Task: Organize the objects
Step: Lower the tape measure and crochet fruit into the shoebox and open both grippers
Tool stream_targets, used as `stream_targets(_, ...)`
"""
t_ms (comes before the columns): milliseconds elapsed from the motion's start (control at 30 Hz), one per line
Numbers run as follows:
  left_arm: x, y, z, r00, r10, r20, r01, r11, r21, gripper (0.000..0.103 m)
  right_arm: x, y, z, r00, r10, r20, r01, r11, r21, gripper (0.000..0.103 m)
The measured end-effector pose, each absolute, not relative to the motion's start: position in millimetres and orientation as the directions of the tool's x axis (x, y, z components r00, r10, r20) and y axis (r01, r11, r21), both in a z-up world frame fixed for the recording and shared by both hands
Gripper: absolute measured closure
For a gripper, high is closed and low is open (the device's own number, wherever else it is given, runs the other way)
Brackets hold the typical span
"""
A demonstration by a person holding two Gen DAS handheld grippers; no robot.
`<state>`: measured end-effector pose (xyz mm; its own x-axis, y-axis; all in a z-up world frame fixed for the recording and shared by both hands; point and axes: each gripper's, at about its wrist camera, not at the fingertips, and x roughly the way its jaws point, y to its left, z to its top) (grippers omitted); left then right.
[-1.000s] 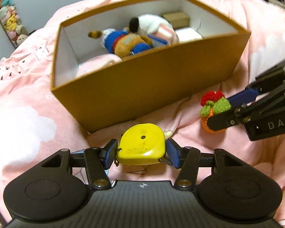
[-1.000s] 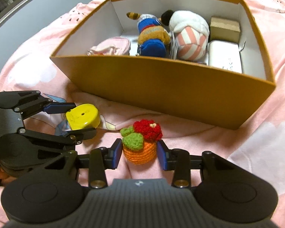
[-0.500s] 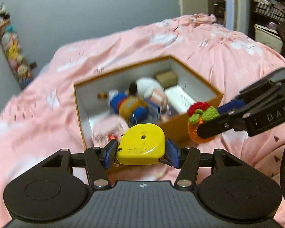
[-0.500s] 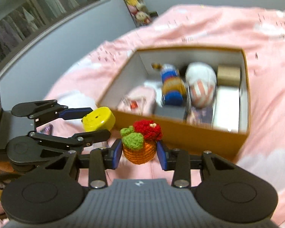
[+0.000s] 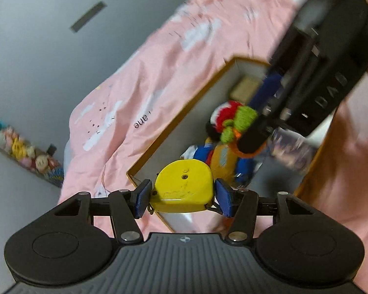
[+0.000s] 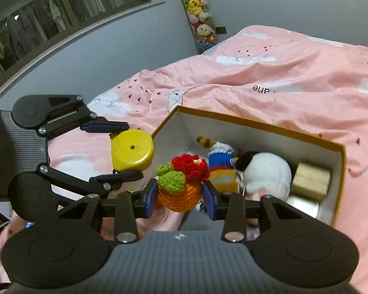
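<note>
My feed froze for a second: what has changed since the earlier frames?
Both claws rose off the pink bedcover and swung toward the open box. The left claw carried the yellow tape measure up; the right claw carried the crocheted flower pot over the box. Both grips are unchanged, and the toys in the box lie as before.

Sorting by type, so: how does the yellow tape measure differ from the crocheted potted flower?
The tape measure is hard, smooth, plain yellow plastic; the crocheted flower is soft yarn in red, green and orange. The tape measure sits in the left gripper, the flower in the right gripper. Both are gripped above the box.
</note>
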<state>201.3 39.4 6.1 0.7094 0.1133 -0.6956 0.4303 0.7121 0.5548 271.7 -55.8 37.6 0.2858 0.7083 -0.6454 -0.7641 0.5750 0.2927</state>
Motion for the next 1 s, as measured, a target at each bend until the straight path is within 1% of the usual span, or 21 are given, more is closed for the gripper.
stream_targets(133,226,39,-26,0.679,0.163,-0.716,0.504,0.607,0.615,0.039,301,-31,15,0.229,0.7,-0.677,-0.778,0.549,0.305,0.062)
stream_targets(233,236,41,-39,0.656,0.158,-0.738,0.554,0.562,0.614,0.038,315,-13,0,0.188,0.7,-0.689,-0.803,0.513,0.302,0.062)
stream_targets(400,255,49,-56,0.625,0.186,-0.758,0.597,0.512,0.618,0.038,328,13,-15,0.146,0.687,-0.712,-0.844,0.462,0.272,0.062)
stream_targets(733,264,56,-75,0.578,0.22,-0.786,0.668,0.425,0.611,0.038,347,32,-34,0.106,0.67,-0.735,-0.89,0.393,0.23,0.061)
stream_targets(1000,257,61,-87,0.574,0.247,-0.781,0.674,0.399,0.622,0.036,344,41,-38,0.115,0.669,-0.734,-0.917,0.356,0.181,0.061)
